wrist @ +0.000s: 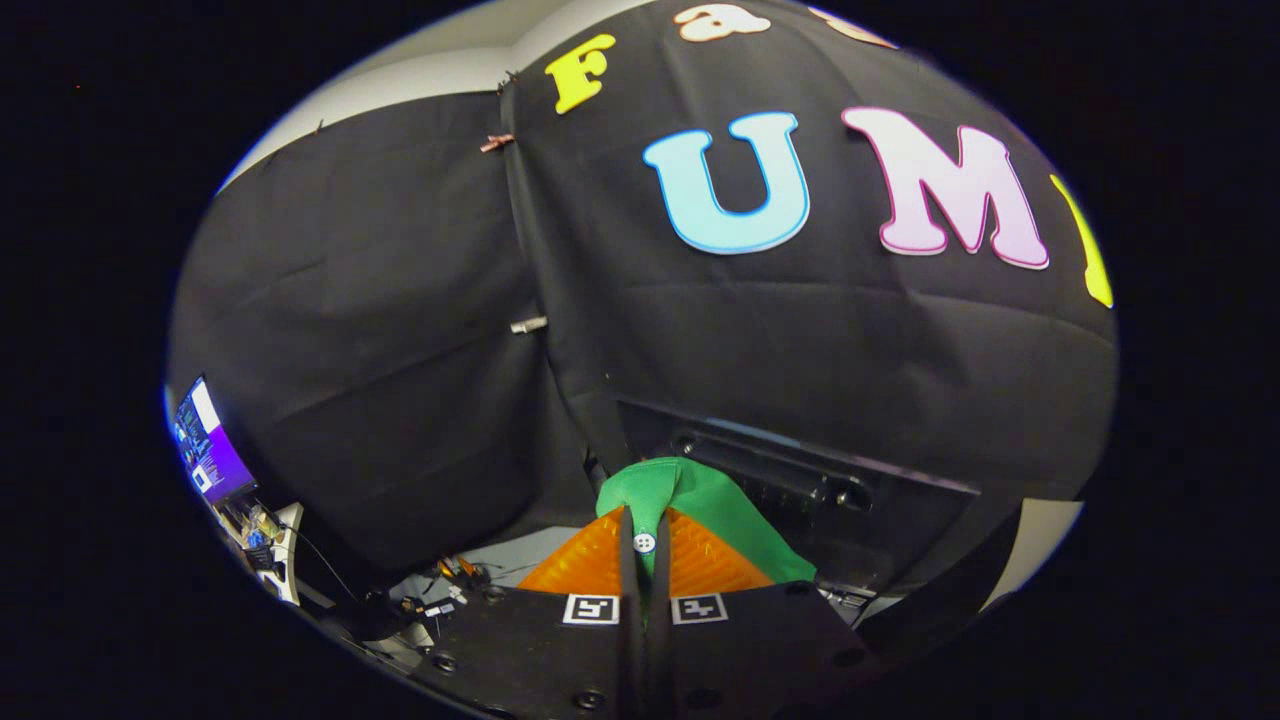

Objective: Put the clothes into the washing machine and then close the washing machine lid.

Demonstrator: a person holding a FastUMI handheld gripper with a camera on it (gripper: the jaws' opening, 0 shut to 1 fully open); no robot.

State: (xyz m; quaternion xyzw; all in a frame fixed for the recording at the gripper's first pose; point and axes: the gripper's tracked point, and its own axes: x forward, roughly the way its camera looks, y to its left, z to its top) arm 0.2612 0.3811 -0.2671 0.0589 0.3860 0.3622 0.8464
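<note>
Claw first: fingers pinched nearly together, with a fold of green garment clamped between the pads. A small white button sits right at the pinch line. The rest of the cloth bunches above the tips and drapes off to the right finger's side.

Step, as I read it: carrying the garment to the washing machine. Not loaded yet, lid not closed.

Just beyond the cloth, ahead and a bit right of the fingers, is a dark boxy unit with a recessed black panel. Probably the machine or its lid edge, can't confirm; no drum opening visible from here.

To do it well:
- keep the pinch firm, grip is on one thin fold only, could slip
- get the opening in view below the tips before releasing
- hanging cloth should clear the rim, or it'll snag the lid later

Around: booth wall fills the space ahead, clips on its seam. Far left of the fingers, a lit monitor with cables and clutter below it. Nothing sits between claw and the dark unit.
</note>
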